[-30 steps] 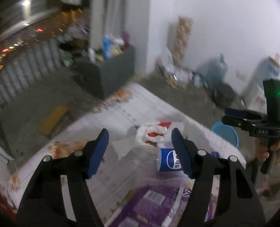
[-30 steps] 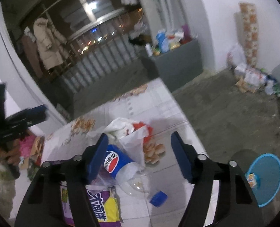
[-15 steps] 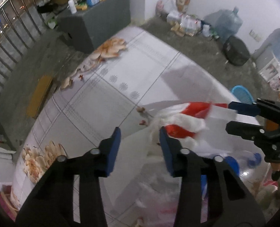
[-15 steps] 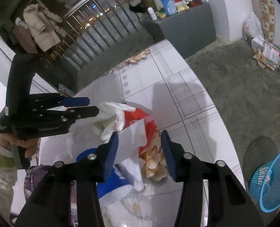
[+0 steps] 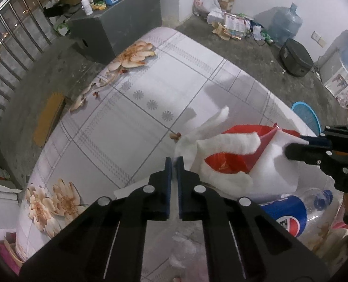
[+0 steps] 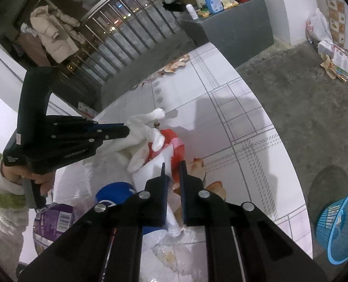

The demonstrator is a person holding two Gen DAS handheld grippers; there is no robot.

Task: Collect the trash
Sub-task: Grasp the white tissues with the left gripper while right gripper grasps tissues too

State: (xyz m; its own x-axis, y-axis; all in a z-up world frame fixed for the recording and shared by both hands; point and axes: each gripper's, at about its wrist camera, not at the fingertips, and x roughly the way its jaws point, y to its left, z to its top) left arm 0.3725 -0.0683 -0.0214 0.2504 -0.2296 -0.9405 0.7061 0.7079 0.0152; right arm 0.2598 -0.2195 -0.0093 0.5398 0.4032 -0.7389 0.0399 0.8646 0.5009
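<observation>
A white and red plastic bag (image 5: 235, 159) lies on the table with the floral white cloth (image 5: 127, 122). My left gripper (image 5: 174, 162) is shut on the bag's left edge; it also shows in the right wrist view (image 6: 124, 130). My right gripper (image 6: 172, 168) is shut on the bag's (image 6: 150, 141) other edge, and shows at the right in the left wrist view (image 5: 298, 144). The bag is stretched between them. A clear Pepsi bottle (image 5: 296, 211) with a blue label lies just behind the bag, near me.
A purple snack packet (image 6: 54, 218) and crumpled clear plastic (image 6: 174, 253) lie on the near table. A blue mesh basket (image 6: 336, 228) stands on the floor to the right. A grey cabinet (image 5: 117, 28) with bottles stands beyond the table.
Both grippers have closed from open onto opposite edges of the bag. They dropped down toward the table and the bag is now spread between them.
</observation>
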